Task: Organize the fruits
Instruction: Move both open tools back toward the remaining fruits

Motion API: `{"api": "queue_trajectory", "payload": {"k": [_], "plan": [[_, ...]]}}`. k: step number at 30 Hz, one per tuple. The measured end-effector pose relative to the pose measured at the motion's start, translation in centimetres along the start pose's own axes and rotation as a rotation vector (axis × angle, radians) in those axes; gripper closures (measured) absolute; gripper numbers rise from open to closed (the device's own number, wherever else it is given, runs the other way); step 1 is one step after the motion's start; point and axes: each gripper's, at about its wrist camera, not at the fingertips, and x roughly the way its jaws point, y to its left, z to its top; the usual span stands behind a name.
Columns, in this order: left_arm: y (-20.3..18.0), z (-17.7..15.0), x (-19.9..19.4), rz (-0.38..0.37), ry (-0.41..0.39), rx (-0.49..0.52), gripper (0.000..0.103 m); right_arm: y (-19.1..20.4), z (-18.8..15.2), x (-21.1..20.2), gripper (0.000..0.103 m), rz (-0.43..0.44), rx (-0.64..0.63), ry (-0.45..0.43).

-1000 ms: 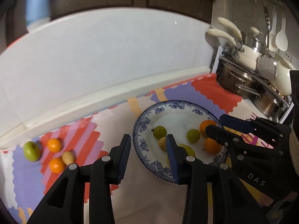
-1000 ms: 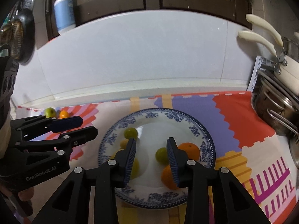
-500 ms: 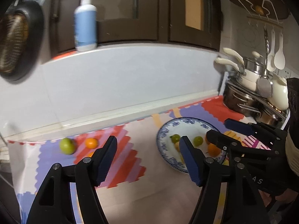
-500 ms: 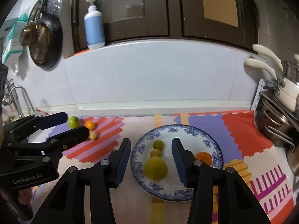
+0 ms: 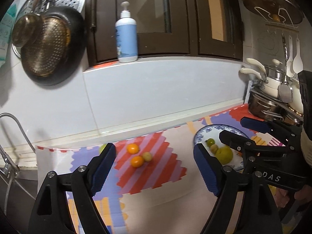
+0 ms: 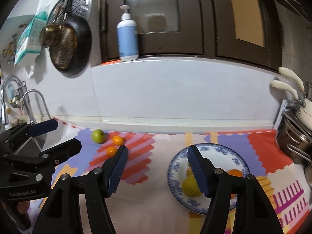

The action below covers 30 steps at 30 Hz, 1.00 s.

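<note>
Hovering with left gripper (image 5: pixel 154 163) spread and empty, jaws just widened; loose fruits (image 5: pixel 136 156) at twelve o'clock on mat (image 5: pixel 159 175). Right gripper (image 6: pixel 157 168) likewise parted, empty; plate (image 6: pixel 239 161) at two o'clock. Risking rolling round fruit off toward sink.

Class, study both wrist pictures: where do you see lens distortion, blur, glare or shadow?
Left wrist view: the fisheye bows the backsplash ledge; the pump bottle is slightly smeared; the hanging pan casts a shadow on the wall. Right wrist view: dark vignette in the corners; the window glass shows glare; the plate edge looks soft.
</note>
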Motion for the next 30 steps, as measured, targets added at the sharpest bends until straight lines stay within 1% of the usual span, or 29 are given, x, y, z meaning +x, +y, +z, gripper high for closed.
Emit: {"api": "queue_trajectory", "payload": {"k": [2,4,8,12,16,20,28,30], "plan": [[0.9,-0.2,0.1,0.011,0.003,0.009,0.020,0.9,0.2,0.4,0.038,0.008,-0.010,-0.001],[1.6,-0.5,0.3,0.019,0.007,0.023,0.019,1.7,0.4,0.9,0.034,0.017,-0.022,0.002],[3.1,-1.0,1.4,0.029,0.024,0.053,0.018,3.3,0.5,2.6,0.034,0.024,-0.065,0.025],[4.2,-1.6,2.9,0.008,0.052,0.078,0.018,4.5,0.6,4.5,0.034,0.046,-0.100,0.064],[4.9,-2.1,5.0,-0.012,0.084,0.118,0.018,5.7,0.5,6.8,0.034,0.060,-0.169,0.107],[5.7,-2.5,7.7,-0.050,0.132,0.127,0.019,6.4,0.3,9.2,0.034,0.070,-0.230,0.151],[6.2,-3.4,12.9,-0.112,0.213,0.158,0.019,6.7,-0.1,14.4,0.034,0.102,-0.318,0.262],[6.2,-3.4,14.1,-0.123,0.230,0.159,0.019,6.5,-0.2,15.8,0.034,0.122,-0.332,0.302]]}}
